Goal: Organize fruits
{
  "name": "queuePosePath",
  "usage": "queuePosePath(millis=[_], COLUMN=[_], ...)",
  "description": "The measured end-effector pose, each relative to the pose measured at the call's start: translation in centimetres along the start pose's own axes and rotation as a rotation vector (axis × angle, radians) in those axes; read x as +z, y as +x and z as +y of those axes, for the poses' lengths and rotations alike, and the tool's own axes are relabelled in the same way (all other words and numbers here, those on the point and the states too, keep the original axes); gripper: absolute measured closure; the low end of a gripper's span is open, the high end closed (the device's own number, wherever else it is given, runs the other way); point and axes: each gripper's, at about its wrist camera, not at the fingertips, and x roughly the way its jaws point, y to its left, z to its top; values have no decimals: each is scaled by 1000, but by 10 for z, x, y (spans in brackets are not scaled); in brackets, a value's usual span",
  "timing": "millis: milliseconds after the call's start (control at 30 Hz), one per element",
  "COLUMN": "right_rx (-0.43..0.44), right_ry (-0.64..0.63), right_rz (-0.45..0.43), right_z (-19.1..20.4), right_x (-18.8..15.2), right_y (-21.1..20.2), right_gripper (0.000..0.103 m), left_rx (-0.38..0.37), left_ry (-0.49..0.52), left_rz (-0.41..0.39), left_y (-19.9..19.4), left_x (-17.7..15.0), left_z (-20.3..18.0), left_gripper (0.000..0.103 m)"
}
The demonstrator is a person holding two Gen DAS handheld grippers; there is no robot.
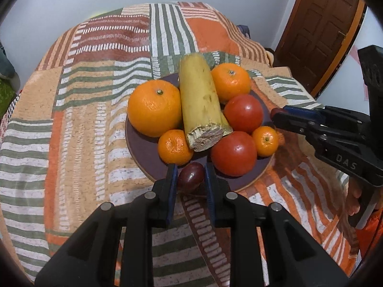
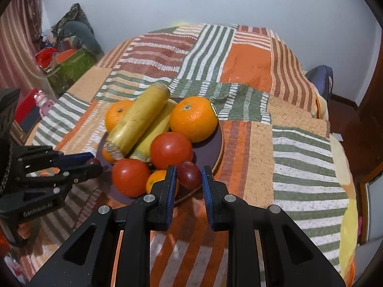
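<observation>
A dark purple plate [image 1: 143, 153] [image 2: 219, 141] on the patterned cloth holds a yellow sugarcane-like stalk [image 1: 201, 100] [image 2: 136, 122], oranges [image 1: 154, 108] [image 2: 194, 118], small mandarins [image 1: 174, 147] and two tomatoes [image 1: 233, 153] [image 2: 171, 149]. My left gripper [image 1: 190, 174] has its jaws on either side of a dark red plum [image 1: 190, 177] at the plate's near rim. My right gripper [image 2: 189, 174] likewise brackets another dark red plum [image 2: 189, 174] at the plate's edge. In each view I cannot tell whether the pads touch the plum. Each gripper shows in the other's view [image 1: 280, 117] [image 2: 94, 163].
The striped orange, green and white cloth [image 1: 95, 95] covers the whole surface. A wooden door [image 1: 318, 28] stands at the back right. Boxes and clutter [image 2: 67, 64] sit on the left beyond the table edge. A white wall is behind.
</observation>
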Motion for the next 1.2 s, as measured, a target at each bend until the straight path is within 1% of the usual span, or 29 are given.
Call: queuePosePath(millis=[100, 167, 200, 267, 333, 433, 533, 633, 800, 900, 967, 1000, 1033, 1067, 1100, 1167, 1200], right_rx=[-8, -13, -17, -15, -19, -14, -10, -6, -32, -29, -41, -43, -46, -45, -42, -30, -26], right_ry=[-3, -14, -18, -16, -12, 11, 33, 30, 5, 7, 5, 4, 3, -2, -4, -4, -4], right_rz=[24, 33, 38, 45, 47, 33, 1, -48, -156, -240, -298, -325, -359, -386, -402, -449, -481], right_z=[-1, 0, 0, -1, -2, -6, -7, -2, 16, 28, 36, 39, 44, 48, 51, 58, 62], right_x=[0, -1, -1, 0, 0, 2, 6, 8, 1, -5, -8, -10, -12, -14, -15, -18, -19], right_y=[8, 11, 12, 11, 10, 6, -7, -30, -81, -120, -146, -157, -171, -184, -192, -213, -225], right_gripper=[83, 83, 83, 82, 76, 69, 68, 68, 68, 68, 65, 60, 58, 57, 57, 57, 57], left_rx=[6, 4, 3, 5, 13, 13, 24, 42, 52, 94, 135, 144, 148, 151, 154, 148, 151], left_ry=[-11, -12, -14, -14, -12, -11, -8, -13, -38, -25, -12, -7, -4, -4, -3, -6, -10], left_rz=[-8, 0, 4, 1, -11, -25, -66, -139, -269, -374, -445, -472, -508, -533, -572, -623, -653], left_y=[2, 5, 6, 6, 2, -7, -27, -57, -118, -164, -192, -204, -219, -230, -246, -267, -279], left_x=[-1, -1, -1, -2, -3, -1, 0, 3, 2, -5, -13, -17, -23, -27, -34, -43, -48], left_z=[0, 0, 0, 0, -1, -3, -5, -9, -18, -32, -42, -45, -49, -52, -56, -61, -64], left_gripper=[81, 80, 78, 71, 61, 61, 61, 61, 61, 61, 61, 61, 61, 60, 59, 51, 46])
